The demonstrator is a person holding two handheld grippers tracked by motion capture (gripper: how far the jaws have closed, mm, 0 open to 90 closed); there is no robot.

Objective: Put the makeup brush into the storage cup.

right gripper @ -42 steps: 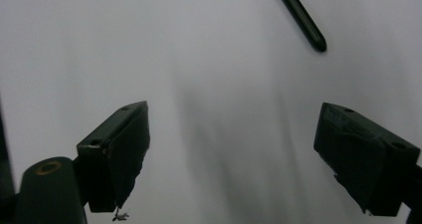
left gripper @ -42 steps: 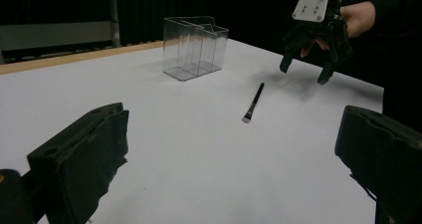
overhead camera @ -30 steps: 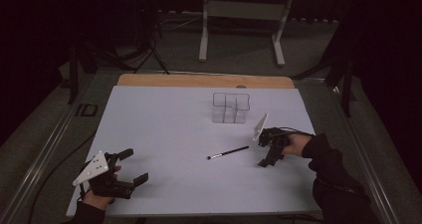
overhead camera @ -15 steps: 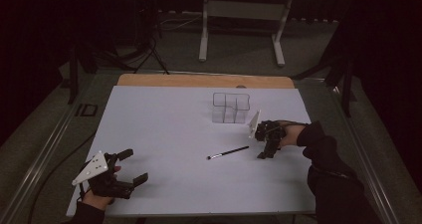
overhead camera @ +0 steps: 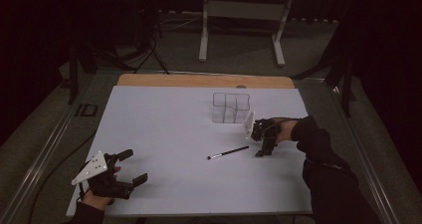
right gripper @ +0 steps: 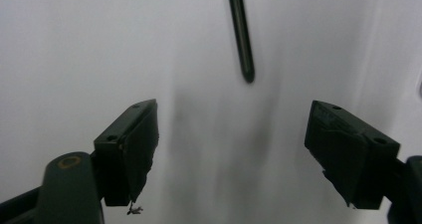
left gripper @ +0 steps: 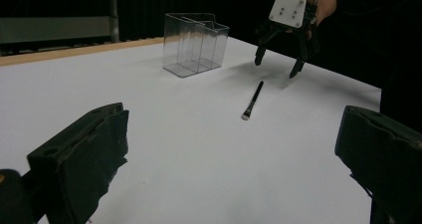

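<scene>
Clear divided box [overhead camera: 230,107] on white table [overhead camera: 164,134]

A glossy black brush [overhead camera: 228,153] lies on matt white sheeting [overhead camera: 164,134] beside a clear plastic organiser [overhead camera: 230,108].

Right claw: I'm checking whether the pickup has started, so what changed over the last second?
The right claw drifted from the brush's handle end toward the clear organizer, its jaws closing slightly, with nothing between them. Nothing was grasped. The brush, organizer and left claw stayed put.
</scene>
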